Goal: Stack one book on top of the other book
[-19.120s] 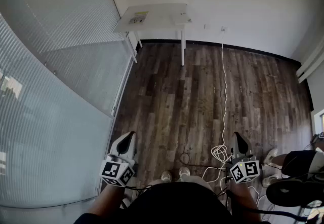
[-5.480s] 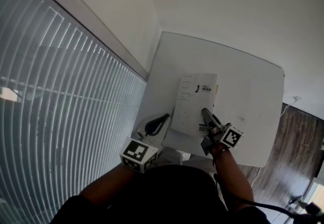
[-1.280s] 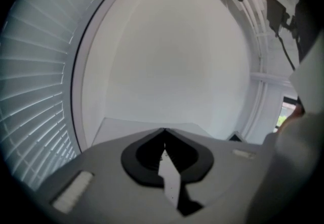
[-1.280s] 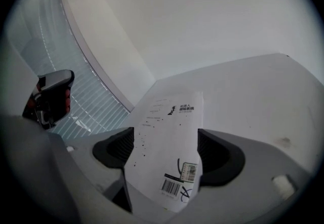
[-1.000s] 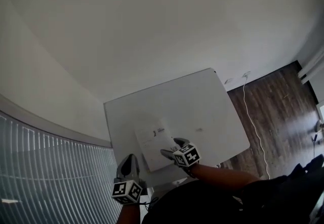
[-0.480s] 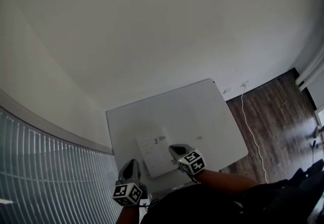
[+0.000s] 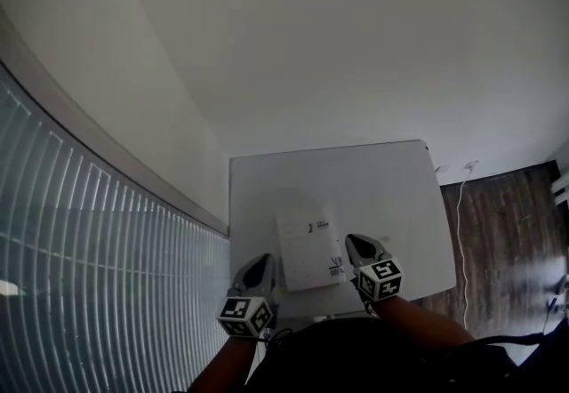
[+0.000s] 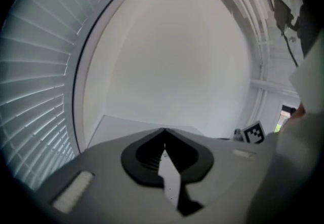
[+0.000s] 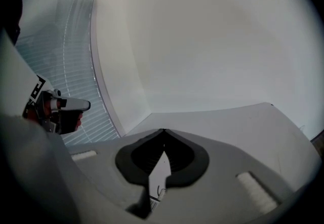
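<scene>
L hand-held gripper (image 7: pixel 260 265) jaws closed, empty; R hand-held gripper (image 7: pixel 357 244) same.

Closed book (image 7: pixel 308 249) with a white cover, lying flat on the white table (image 7: pixel 391 178) near its front edge, slightly turned. Small dark print and a barcode mark the cover.

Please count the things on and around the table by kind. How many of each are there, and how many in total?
white table: 1
white book: 1 in view; whether another lies under it cannot be told
hand-held grippers: 2 (left hand-held gripper, right hand-held gripper)
white cable on the floor: 1
Total: 5
</scene>
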Action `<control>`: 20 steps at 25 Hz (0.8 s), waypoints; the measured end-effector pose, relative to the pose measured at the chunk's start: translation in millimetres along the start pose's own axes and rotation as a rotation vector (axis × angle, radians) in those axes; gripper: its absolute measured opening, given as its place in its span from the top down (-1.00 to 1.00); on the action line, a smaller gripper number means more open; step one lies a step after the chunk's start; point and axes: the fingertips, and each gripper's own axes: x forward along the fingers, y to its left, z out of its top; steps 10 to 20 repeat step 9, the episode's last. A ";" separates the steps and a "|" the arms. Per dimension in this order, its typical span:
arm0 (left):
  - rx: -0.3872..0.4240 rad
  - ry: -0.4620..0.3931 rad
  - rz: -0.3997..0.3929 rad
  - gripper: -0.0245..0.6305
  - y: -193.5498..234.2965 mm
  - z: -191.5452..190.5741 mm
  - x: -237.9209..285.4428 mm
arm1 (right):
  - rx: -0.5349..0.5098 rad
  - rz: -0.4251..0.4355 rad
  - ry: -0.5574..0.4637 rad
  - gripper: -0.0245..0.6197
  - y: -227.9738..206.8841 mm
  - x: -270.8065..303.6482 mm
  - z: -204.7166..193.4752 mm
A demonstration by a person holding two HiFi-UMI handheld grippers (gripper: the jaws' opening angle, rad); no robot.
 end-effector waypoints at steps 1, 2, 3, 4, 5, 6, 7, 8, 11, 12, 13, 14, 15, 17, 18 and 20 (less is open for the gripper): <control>-0.006 -0.007 0.007 0.91 2.8 -3.1 -2.6 | 0.002 0.007 0.005 0.91 2.5 0.6 -1.3; -0.009 -0.004 0.015 0.91 4.9 -5.4 -5.2 | 0.003 0.014 0.009 0.91 4.8 1.7 -2.4; -0.008 0.009 0.020 0.91 5.7 -6.5 -7.1 | 0.006 0.017 0.010 0.91 6.0 2.8 -2.9; -0.001 0.021 0.019 0.91 5.7 -7.1 -7.3 | 0.011 0.015 0.005 0.91 5.3 3.4 -2.6; 0.008 0.022 0.013 0.91 5.3 -7.8 -5.6 | 0.019 0.007 -0.004 0.91 2.5 3.6 -1.9; 0.018 0.015 0.005 0.91 4.5 -8.8 -2.9 | 0.030 -0.002 -0.015 0.91 -1.9 3.8 -1.4; 0.027 0.006 -0.004 0.91 3.5 -9.7 -0.2 | 0.040 -0.011 -0.024 0.91 -7.0 4.3 -1.2; 0.035 0.000 -0.010 0.91 2.5 -10.8 2.1 | 0.050 -0.019 -0.031 0.91 -12.2 5.2 -1.5; 0.044 -0.006 -0.016 0.91 1.8 -11.9 4.2 | 0.060 -0.025 -0.036 0.91 -17.4 6.4 -2.0; 0.044 -0.006 -0.016 0.91 1.8 -11.9 4.2 | 0.060 -0.025 -0.036 0.91 -17.4 6.4 -2.0; 0.044 -0.006 -0.016 0.91 1.8 -11.9 4.2 | 0.060 -0.025 -0.036 0.91 -17.4 6.4 -2.0; 0.044 -0.006 -0.016 0.91 1.8 -11.9 4.2 | 0.060 -0.025 -0.036 0.91 -17.4 6.4 -2.0; 0.044 -0.006 -0.016 0.91 1.8 -11.9 4.2 | 0.060 -0.025 -0.036 0.91 -17.4 6.4 -2.0; 0.044 -0.006 -0.016 0.91 1.8 -11.9 4.2 | 0.060 -0.025 -0.036 0.91 -17.4 6.4 -2.0; 0.044 -0.006 -0.016 0.91 1.8 -11.9 4.2 | 0.060 -0.025 -0.036 0.91 -17.4 6.4 -2.0; 0.044 -0.006 -0.016 0.91 1.8 -11.9 4.2 | 0.060 -0.025 -0.036 0.91 -17.4 6.4 -2.0</control>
